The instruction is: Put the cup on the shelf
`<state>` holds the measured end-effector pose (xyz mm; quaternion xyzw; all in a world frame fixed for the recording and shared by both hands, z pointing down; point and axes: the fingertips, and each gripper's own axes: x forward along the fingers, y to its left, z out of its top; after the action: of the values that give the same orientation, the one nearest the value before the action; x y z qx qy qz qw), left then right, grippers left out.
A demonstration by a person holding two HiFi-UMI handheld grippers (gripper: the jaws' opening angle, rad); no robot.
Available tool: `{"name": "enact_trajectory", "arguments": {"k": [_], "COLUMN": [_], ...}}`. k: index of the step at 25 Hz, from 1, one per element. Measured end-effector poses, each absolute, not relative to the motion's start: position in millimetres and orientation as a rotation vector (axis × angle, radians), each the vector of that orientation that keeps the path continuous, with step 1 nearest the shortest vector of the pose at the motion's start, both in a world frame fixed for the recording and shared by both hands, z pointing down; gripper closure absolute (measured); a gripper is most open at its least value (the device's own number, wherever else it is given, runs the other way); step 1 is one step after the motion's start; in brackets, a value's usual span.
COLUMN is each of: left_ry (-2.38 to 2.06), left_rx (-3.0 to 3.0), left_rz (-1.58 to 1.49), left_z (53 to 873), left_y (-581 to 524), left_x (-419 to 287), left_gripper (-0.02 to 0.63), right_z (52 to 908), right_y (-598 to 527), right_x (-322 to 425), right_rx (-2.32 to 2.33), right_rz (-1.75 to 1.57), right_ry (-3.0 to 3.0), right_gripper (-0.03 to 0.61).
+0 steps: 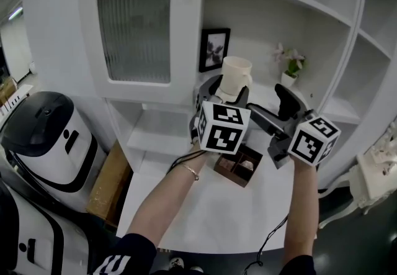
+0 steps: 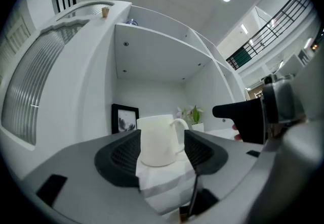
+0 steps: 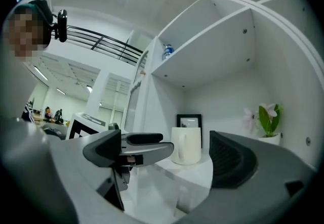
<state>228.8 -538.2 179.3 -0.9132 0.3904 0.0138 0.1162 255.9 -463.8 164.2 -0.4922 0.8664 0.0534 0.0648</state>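
Note:
A cream cup with a handle stands upright on the white shelf of the cabinet, near the shelf's front edge. My left gripper reaches in level, and its two dark pads flank the cup. The handle sits in a gap before the right pad, and I see no clear press, so the gripper is open. My right gripper hangs just right of the cup with its jaws spread wide and nothing between them. In the right gripper view the cup rests on the shelf ledge, ahead of the right gripper.
A framed picture leans at the back of the shelf, and a small potted flower stands to the right. A brown compartment box lies on the white table. A ribbed cabinet door is upper left, a black-and-white appliance lower left.

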Motion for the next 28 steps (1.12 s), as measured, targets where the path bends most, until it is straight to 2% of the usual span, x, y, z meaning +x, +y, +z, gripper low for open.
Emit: {"name": "enact_trajectory", "arguments": {"k": [8,15,19,22,28], "left_ry": [1.039,0.879,0.859,0.877,0.901], "left_rx": [-2.762,-2.826,-2.853,-2.886,-2.892], "left_rz": [0.195,0.229,0.18,0.126,0.111], "left_z": [184.1,200.9,234.2,270.8,327.7], "left_y": [-505.1,-459.8,-437.6,-423.3,-398.8], "left_x": [190.2,160.5,145.1,132.6,101.0], "left_gripper": [0.344,0.331,0.331,0.331,0.331], "right_z": [159.1,187.3,210.9,231.7,291.5], "right_y": [-423.4,-389.8,-367.2,-348.4,-326.3], "right_x": [254.8,243.5,240.3,238.8,234.6], "right_rx": [-1.602,-1.757,-1.863,-1.984,-2.067], "right_rz": [0.357,0.463,0.473,0.535,0.41], "right_ry": [2.469,2.43,2.35,2.251,2.21], "right_gripper": [0.095,0.108,0.121,0.161,0.167]}}
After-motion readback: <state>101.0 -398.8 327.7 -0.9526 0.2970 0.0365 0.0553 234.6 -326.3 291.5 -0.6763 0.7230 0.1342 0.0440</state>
